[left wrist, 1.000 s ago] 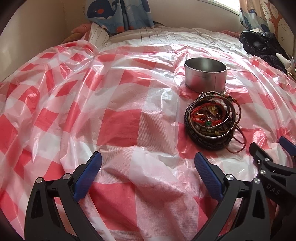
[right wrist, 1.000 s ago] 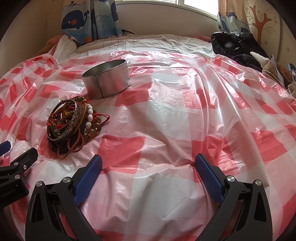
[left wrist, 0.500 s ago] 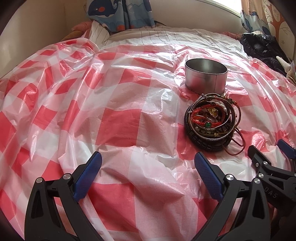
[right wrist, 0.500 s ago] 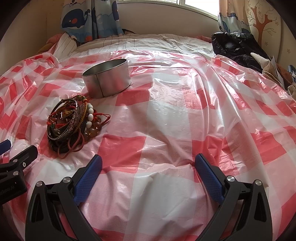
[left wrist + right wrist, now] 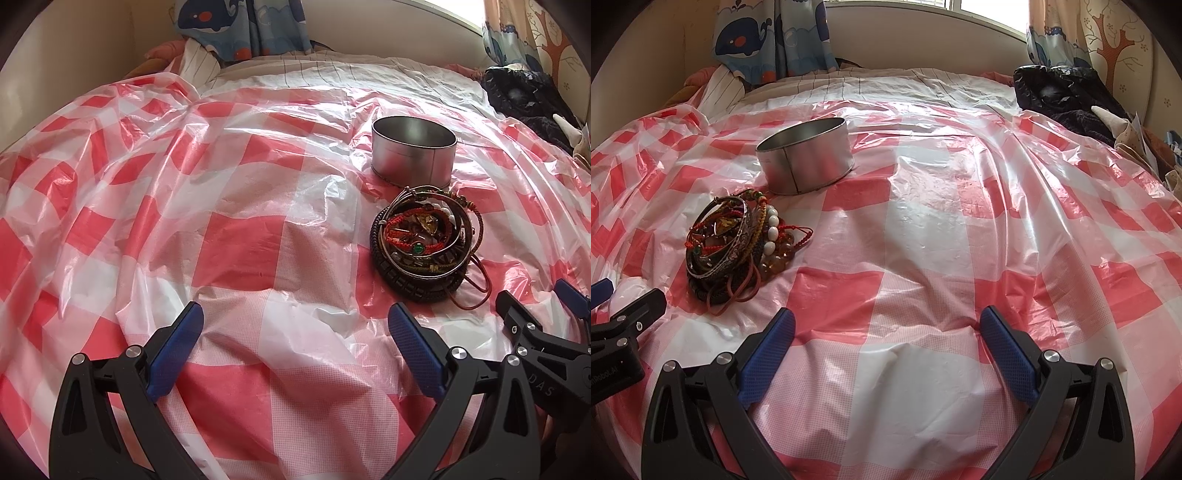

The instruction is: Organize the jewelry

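1. The red-and-white checked plastic sheet (image 5: 923,229) covers most of the bed, likely to give the work a wipeable, visible surface; it is wrinkled and soft, so things on it sit slightly tilted.
2. The round metal tin (image 5: 413,151) stands open and apparently empty toward the sheet's far edge, evidently the place meant for the pieces.
3. The pile of bracelets (image 5: 424,251) lies just in front of the tin, tangled: bangles, bead strings and red cords stacked together, near enough for short transfers.
4. The left gripper (image 5: 295,347) and right gripper (image 5: 886,343) hover low by the sheet's near edge, both spread wide and empty, flanking the pile before a first pick.
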A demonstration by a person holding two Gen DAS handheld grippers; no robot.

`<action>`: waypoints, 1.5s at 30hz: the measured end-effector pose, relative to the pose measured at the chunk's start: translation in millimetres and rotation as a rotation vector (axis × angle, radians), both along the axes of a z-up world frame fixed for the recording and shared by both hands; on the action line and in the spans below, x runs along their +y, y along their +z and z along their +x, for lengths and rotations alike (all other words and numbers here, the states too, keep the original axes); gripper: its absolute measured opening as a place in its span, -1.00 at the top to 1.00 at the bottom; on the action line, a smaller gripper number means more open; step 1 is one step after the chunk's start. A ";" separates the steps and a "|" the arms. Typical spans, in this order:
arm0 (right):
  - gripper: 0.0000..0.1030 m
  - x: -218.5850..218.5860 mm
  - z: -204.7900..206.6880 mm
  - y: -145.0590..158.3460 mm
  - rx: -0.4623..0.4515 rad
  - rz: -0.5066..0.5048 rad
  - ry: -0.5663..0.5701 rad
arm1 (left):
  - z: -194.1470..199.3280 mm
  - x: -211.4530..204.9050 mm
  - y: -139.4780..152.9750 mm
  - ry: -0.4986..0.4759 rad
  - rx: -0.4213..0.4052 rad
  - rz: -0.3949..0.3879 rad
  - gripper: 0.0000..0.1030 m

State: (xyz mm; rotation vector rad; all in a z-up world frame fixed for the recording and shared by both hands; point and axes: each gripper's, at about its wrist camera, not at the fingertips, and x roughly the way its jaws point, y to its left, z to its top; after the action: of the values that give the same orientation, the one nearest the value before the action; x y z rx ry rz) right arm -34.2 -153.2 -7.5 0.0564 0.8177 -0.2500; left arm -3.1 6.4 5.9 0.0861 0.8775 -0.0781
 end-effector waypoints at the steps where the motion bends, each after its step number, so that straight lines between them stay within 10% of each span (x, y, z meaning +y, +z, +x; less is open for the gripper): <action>1: -0.86 0.0 -0.4 0.2 -0.001 0.000 0.001 | 0.2 0.3 0.0 0.000 0.000 0.000 -0.87; 33: -0.86 5.4 -2.3 2.7 -0.012 0.002 0.035 | 3.5 0.5 -3.3 0.011 0.019 -0.003 -0.87; 42: -0.85 3.5 -11.6 44.8 -0.247 0.077 0.122 | 10.9 23.8 17.8 0.088 -0.053 -0.081 -0.87; 45: -0.52 1.8 6.5 42.0 -0.199 0.149 0.180 | 15.9 23.8 16.5 0.083 -0.042 -0.084 -0.87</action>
State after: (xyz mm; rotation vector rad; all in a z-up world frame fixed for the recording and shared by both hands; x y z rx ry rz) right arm -27.7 -151.4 34.6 0.1442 0.6377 -0.0127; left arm 12.8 30.2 22.5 -0.0270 0.8341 -0.0355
